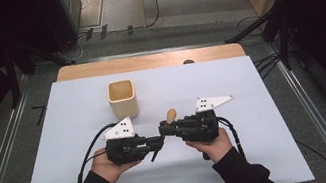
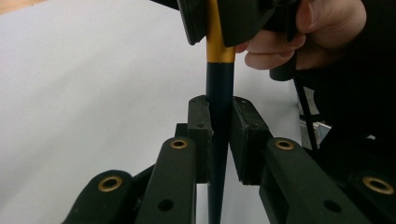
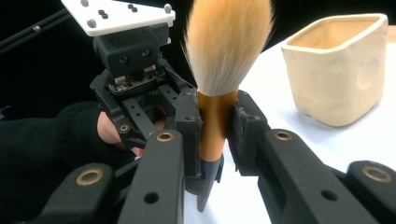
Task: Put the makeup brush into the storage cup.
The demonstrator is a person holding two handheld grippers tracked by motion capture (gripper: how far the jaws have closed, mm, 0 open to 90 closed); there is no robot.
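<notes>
Count: one makeup brush, one cream ceramic cup, two grippers, one white mat on one wooden table.

Brush: soft tan bristle head, copper-gold ferrule, dark tapered handle. It's off the mat, held between the two grippers near the front centre, just in front of the cup and apart from it. In the high view the bristle tip pokes up between the grippers, angled toward the cup.

Left gripper: jaws together on the dark handle. Left gripper view has the handle running straight up between both pads, pinched on both sides, the thin tail end sticking out below them.

Right gripper: jaws clamped on the gold ferrule, pads against it on both sides in the right gripper view. The bristles fan out right above the pads.

So two grips on one brush: left low on the handle, right higher at the ferrule. The grippers face each other, tips nearly meeting.

Cup: squarish with rounded corners, upright, open top, inside looks empty from the high view. Stands on the mat behind the grippers, slightly to the left side.

Two hands, dark sleeves, one per gripper.
</notes>
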